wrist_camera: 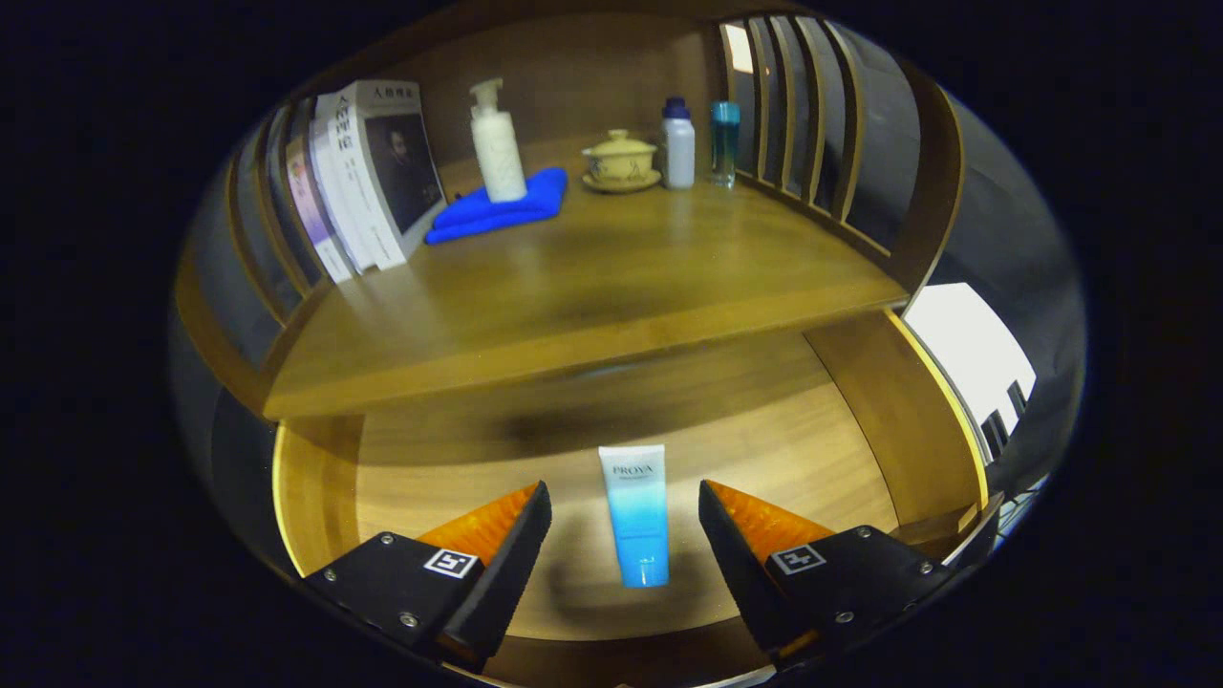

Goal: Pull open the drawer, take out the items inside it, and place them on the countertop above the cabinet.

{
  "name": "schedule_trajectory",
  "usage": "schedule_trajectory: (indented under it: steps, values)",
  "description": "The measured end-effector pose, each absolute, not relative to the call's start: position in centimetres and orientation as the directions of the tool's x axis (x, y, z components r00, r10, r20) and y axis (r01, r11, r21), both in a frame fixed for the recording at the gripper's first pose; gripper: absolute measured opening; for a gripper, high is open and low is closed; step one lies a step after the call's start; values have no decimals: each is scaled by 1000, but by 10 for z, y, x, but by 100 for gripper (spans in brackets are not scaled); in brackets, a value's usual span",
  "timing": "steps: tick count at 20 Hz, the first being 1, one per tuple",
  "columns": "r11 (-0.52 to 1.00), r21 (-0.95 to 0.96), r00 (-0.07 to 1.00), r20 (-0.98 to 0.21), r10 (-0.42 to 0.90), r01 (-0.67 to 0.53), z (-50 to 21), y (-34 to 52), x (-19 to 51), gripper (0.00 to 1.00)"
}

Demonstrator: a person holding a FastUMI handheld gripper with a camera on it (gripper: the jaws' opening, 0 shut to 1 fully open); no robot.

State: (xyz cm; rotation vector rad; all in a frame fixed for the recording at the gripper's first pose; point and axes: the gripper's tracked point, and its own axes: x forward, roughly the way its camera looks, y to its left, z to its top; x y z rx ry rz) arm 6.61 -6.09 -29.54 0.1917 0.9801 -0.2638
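The wooden drawer (pixel 315 497) stands pulled open below the countertop (pixel 592 287). A white-to-blue tube (pixel 636 514) lies flat on the drawer's floor, lengthwise toward me. My gripper (pixel 625 502) hovers over the drawer, open, with one finger on each side of the tube and a clear gap to both. Neither finger touches the tube.
On the countertop stand several books (pixel 368 177) at the left, a white pump bottle (pixel 497 143) on a folded blue cloth (pixel 497 210), a lidded tea bowl on a saucer (pixel 621 161), a small white bottle (pixel 678 143) and a blue bottle (pixel 724 141). Slatted wooden sides (pixel 812 115) flank the counter.
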Motion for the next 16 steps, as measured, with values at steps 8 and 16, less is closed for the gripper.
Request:
schedule_trajectory:
  steps: [8,16]
  values:
    - [918,-44,299,-938,-173,395,-342,-70,44,94]
    - [923,5,268,-957,-107,385,-360,-62,41,57]
